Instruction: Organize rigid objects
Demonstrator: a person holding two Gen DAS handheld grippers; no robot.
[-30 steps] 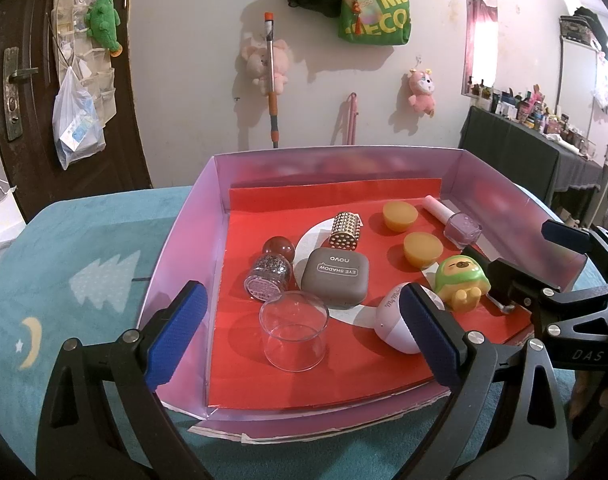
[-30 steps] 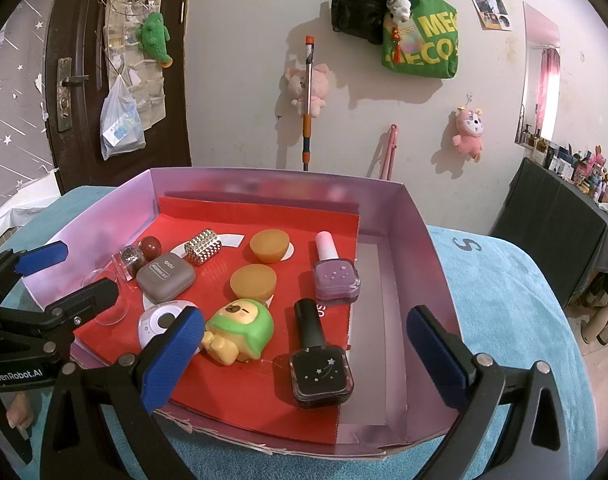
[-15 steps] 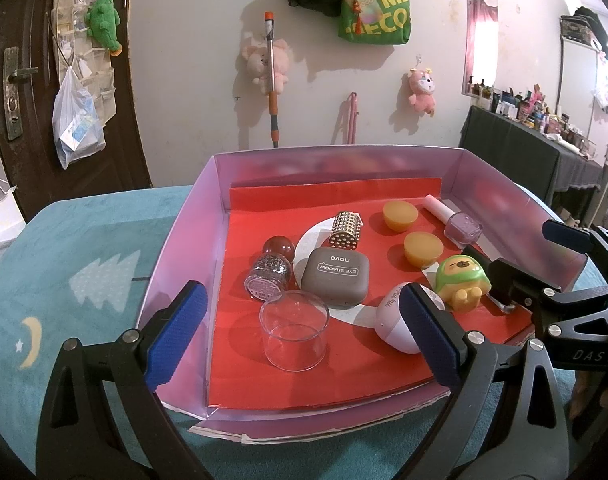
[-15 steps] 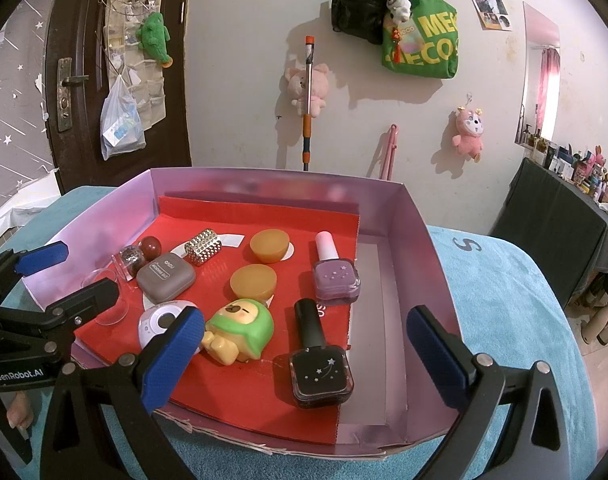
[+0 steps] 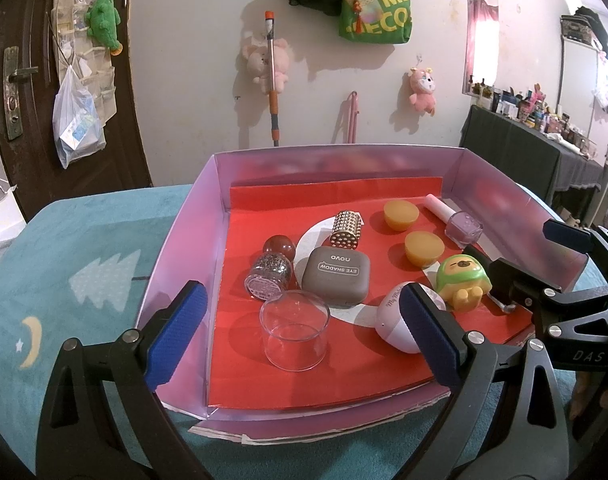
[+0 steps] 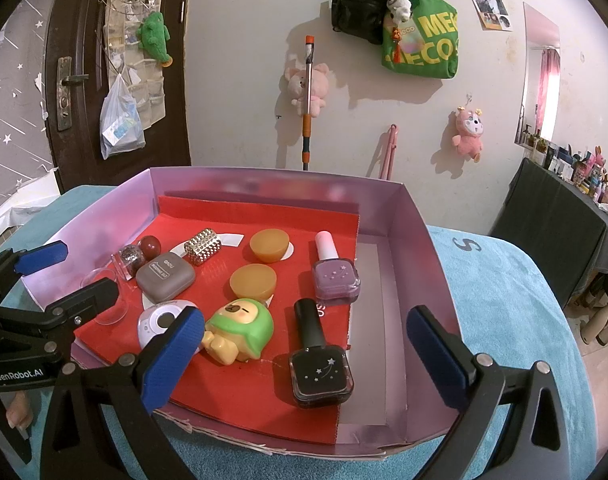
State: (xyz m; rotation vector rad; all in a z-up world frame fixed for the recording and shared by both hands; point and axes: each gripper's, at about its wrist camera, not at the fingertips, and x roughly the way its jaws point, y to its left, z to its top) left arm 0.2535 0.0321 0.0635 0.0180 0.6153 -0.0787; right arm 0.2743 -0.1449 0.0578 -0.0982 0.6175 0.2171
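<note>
A bedroom wall hung with plush toys and a green tote backs a teal blanket (image 5: 83,240), and on the blanket sits a shallow pink-walled tray (image 5: 183,240) lined with red card. All the small items already lie inside the tray, loosely scattered, with none visible out on the blanket, so gathering looks done while tidy grouping looks barely begun, as a judgement.

The left gripper (image 5: 299,340) hangs at the near left edge with its blue pads wide apart and nothing between them; the clear cup (image 5: 295,334) stands upright just ahead of it. The right gripper (image 6: 304,354) hovers at the near right edge, equally spread and empty.

In front of it lies the black nail polish (image 6: 319,356), flat on the liner, long axis running near to far, cap pointing toward the back wall. The lilac nail polish (image 6: 334,276) lies beyond it on the same heading, pale cap also to the rear.

The 2 amber domes (image 6: 252,280) sit near each other mid-tray. The studded gold cylinder (image 5: 346,230) rests on its side, just behind the grey eye-shadow case (image 5: 336,276). The green-hooded figure (image 6: 239,330) lies tipped over beside the white egg-shaped case (image 5: 396,320).
</note>
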